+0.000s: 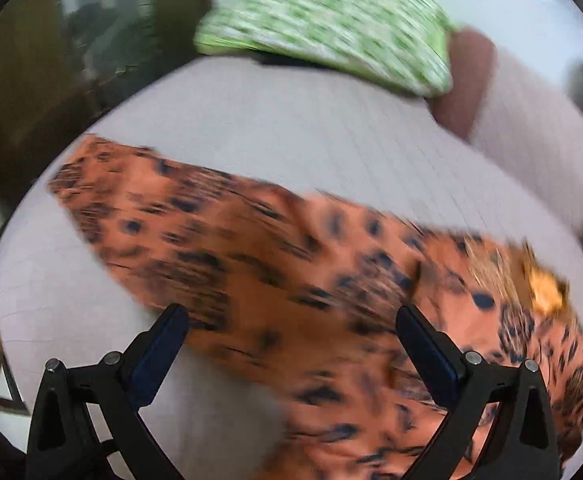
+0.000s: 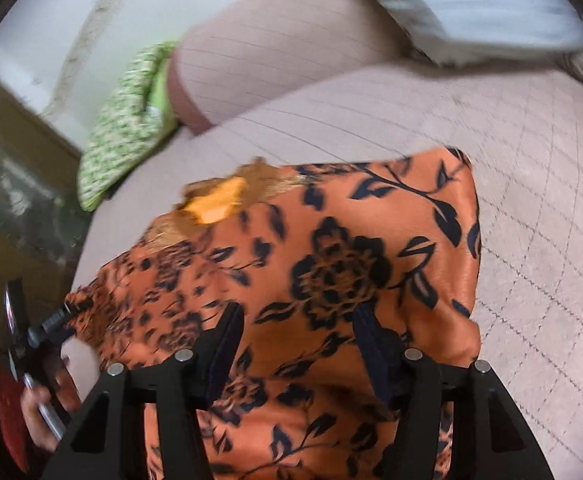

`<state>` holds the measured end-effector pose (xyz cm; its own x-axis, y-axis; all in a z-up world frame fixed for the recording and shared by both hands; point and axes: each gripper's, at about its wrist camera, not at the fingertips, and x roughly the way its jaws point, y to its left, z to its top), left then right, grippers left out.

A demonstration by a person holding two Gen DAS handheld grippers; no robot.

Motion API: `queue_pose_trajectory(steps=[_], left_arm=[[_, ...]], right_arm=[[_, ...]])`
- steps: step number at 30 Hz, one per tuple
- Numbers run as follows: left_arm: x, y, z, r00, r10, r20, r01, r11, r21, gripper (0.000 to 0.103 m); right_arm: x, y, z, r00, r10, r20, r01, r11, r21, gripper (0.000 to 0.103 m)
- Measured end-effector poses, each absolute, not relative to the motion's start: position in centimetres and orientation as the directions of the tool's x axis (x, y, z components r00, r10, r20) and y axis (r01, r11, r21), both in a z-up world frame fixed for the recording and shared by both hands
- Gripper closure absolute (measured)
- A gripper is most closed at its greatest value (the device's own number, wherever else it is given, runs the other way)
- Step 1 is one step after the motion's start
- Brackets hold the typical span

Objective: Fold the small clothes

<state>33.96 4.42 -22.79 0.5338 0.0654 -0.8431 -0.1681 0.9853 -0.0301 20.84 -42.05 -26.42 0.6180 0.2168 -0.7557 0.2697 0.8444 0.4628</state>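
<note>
Right now an orange garment [image 2: 371, 260] printed with dark navy flowers and leaves lies spread on a pale pink quilted bed cover [image 2: 531, 208], its fabric running under both tools. From the right wrist view, the right tool [image 2: 297, 322] sits low over the cloth with its fingers moderately apart; cloth shows between them, but whether the pads [image 2: 227, 344] actually pinch any of it cannot be told. A lighter orange tag or patch [image 2: 213, 200] with golden trim lies at the garment's far edge.

From the left wrist view, which is heavily blurred, the left tool [image 1: 291, 320] has its fingers spread wide, with the same orange garment [image 1: 251, 256] stretching across between and beyond them. It holds nothing.

Farther off, a green-and-white patterned cloth [image 1: 331, 28] sits folded near the far edge of the bed, just beside a pink bolster-like cushion [image 1: 531, 148] with a brownish end. In the right wrist view a person's hand [image 2: 47, 412] appears at lower left, gripping the handle of the other tool.
</note>
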Motion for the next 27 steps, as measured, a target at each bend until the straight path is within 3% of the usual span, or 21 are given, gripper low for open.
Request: queue_pose_trajectory(steps=[9, 13, 17, 20, 24, 26, 27], left_arm=[[38.2, 25.9, -24.3, 0.438, 0.119, -0.891, -0.486, 0.865, -0.123, 0.0], [40.4, 32.2, -26.4, 0.456, -0.036, -0.889, -0.496, 0.819, -0.288, 0.002], [41.5, 35.5, -27.6, 0.525, -0.129, -0.841, -0.527, 0.727, -0.441, 0.015], [42.5, 36.5, -27.9, 0.625, -0.242, -0.742, -0.448, 0.667, -0.595, 0.041], [43.5, 37.2, -29.3, 0.647, -0.249, -0.721, -0.451, 0.637, -0.625, 0.061], [43.5, 37.5, -29.7, 0.687, -0.241, -0.686, -0.425, 0.633, -0.648, 0.082], [43.3, 37.5, -29.8, 0.699, -0.236, -0.675, -0.419, 0.63, -0.654, 0.082]], right_arm=[[16.3, -38.4, -28.0, 0.612, 0.21, -0.763, 0.128, 0.925, 0.358, 0.043], [17.1, -38.1, -29.0, 0.592, 0.219, -0.775, 0.124, 0.926, 0.357, 0.043], [17.5, -38.3, -29.6, 0.597, 0.229, -0.769, 0.133, 0.917, 0.375, 0.043], [17.6, -38.7, -30.3, 0.585, 0.225, -0.779, 0.148, 0.915, 0.375, 0.043], [17.8, -39.2, -30.3, 0.593, 0.234, -0.771, 0.153, 0.907, 0.393, 0.043], [18.0, -39.3, -30.3, 0.597, 0.231, -0.768, 0.158, 0.905, 0.395, 0.043], [18.0, -39.4, -30.3, 0.599, 0.228, -0.767, 0.161, 0.904, 0.395, 0.043]])
